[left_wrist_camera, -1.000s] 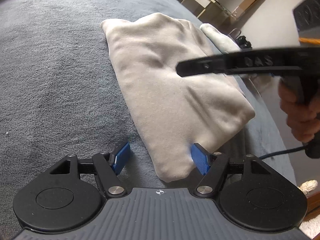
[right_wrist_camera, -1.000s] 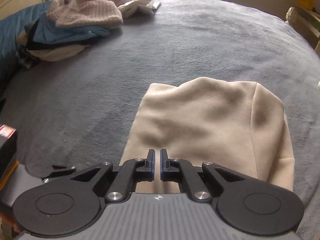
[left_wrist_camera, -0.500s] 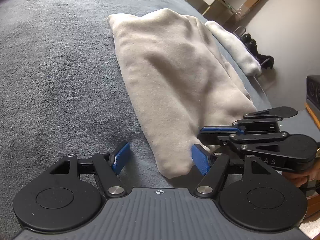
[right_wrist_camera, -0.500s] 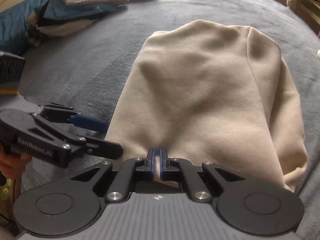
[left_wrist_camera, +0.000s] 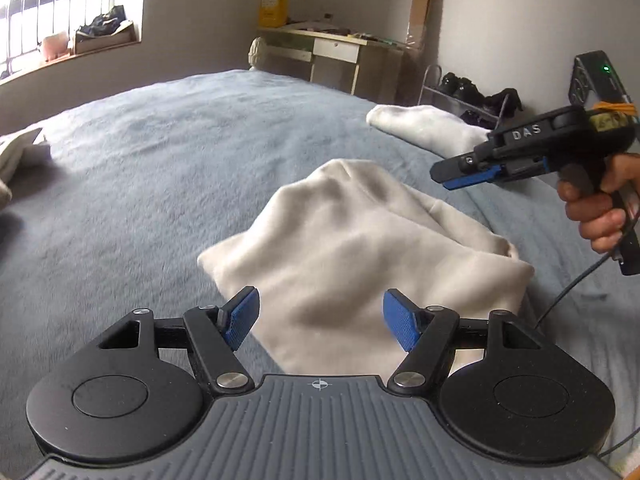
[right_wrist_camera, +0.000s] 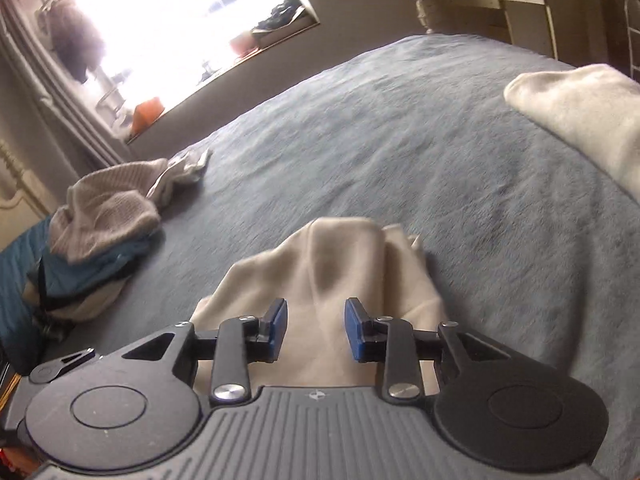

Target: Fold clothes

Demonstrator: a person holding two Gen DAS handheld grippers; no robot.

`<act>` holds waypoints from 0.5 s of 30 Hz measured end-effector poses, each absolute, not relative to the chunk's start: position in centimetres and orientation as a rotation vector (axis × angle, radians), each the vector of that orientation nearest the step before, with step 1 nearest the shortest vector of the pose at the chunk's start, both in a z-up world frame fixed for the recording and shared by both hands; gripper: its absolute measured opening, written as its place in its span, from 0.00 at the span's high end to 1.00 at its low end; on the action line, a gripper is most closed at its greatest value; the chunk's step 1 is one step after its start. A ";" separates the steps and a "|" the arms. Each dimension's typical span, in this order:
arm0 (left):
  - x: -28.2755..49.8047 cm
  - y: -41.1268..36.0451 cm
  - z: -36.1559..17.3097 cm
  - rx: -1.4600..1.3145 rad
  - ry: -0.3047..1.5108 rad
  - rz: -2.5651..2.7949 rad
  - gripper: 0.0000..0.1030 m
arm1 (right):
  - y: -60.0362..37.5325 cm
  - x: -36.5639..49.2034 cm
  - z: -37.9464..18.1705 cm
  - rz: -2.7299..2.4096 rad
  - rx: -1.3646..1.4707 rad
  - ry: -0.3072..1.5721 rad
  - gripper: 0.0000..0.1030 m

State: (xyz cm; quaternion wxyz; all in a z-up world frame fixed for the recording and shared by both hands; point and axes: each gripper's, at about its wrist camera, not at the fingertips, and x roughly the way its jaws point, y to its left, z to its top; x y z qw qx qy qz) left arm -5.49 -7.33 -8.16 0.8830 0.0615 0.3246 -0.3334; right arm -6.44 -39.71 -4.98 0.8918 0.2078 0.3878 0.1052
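Left wrist view: the left tool (left_wrist_camera: 320, 322) is spread wide and holds nothing. The cream cloth (left_wrist_camera: 360, 248) lies folded on the bed (left_wrist_camera: 160, 168), right under and ahead of it, long side running away. The right tool (left_wrist_camera: 466, 176) hangs off to the right, above the cloth's far edge.

Right wrist view: the right tool (right_wrist_camera: 316, 330) has just been opening; its jaws are half spread, pinching nothing. The cloth (right_wrist_camera: 332, 264) lies just ahead and below. I think the left tool is nearer its close end.

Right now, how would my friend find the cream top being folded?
Look at the big grey-blue bed. Near its close edge lies the cream top, just in front of both grippers. Unlike the white bundle further back, it is flat and folded, not rolled.
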 end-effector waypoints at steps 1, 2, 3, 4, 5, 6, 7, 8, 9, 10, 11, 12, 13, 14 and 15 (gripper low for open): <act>-4.7 -7.9 -8.1 0.145 0.669 -0.694 0.33 | -40.2 -5.2 -5.4 0.204 0.447 0.804 0.67; -4.1 -8.3 -8.1 0.159 0.662 -0.696 0.33 | -40.4 -4.0 -5.9 0.203 0.461 0.816 0.66; -3.6 -8.7 -8.3 0.169 0.656 -0.700 0.33 | -40.6 -3.2 -6.5 0.194 0.474 0.828 0.66; -3.0 -9.2 -8.7 0.178 0.650 -0.704 0.33 | -40.7 -2.6 -7.0 0.203 0.483 0.835 0.66; -2.4 -9.7 -9.1 0.184 0.646 -0.711 0.33 | -40.7 -2.1 -7.4 0.212 0.493 0.843 0.66; -2.1 -10.1 -9.4 0.187 0.644 -0.716 0.33 | -40.7 -1.6 -7.9 0.221 0.502 0.850 0.66; -1.9 -10.4 -9.7 0.189 0.643 -0.717 0.33 | -40.8 -1.1 -8.4 0.230 0.512 0.857 0.71; -1.8 -10.6 -10.0 0.189 0.641 -0.717 0.33 | -40.8 -0.7 -8.8 0.239 0.520 0.861 0.88; -1.9 -10.8 -10.3 0.188 0.640 -0.716 0.33 | -40.7 -1.1 -8.8 0.242 0.520 0.841 0.94; -1.9 -10.9 -10.5 0.187 0.638 -0.715 0.33 | -40.8 -1.5 -8.8 0.242 0.521 0.825 0.96; -1.9 -11.1 -10.7 0.185 0.636 -0.714 0.33 | -41.1 -1.9 -9.2 0.218 0.528 0.825 0.97; -2.1 -11.1 -10.9 0.185 0.630 -0.717 0.33 | -41.5 -2.4 -9.6 0.194 0.535 0.825 0.97; -2.3 -11.1 -11.0 0.187 0.622 -0.721 0.33 | -41.8 -2.8 -10.1 0.170 0.542 0.825 0.98; -2.4 -11.0 -11.0 0.188 0.616 -0.724 0.33 | -42.2 -3.2 -10.5 0.149 0.549 0.827 0.98; -2.5 -10.9 -11.0 0.190 0.611 -0.727 0.33 | -42.3 -3.2 -11.1 0.147 0.554 0.837 0.98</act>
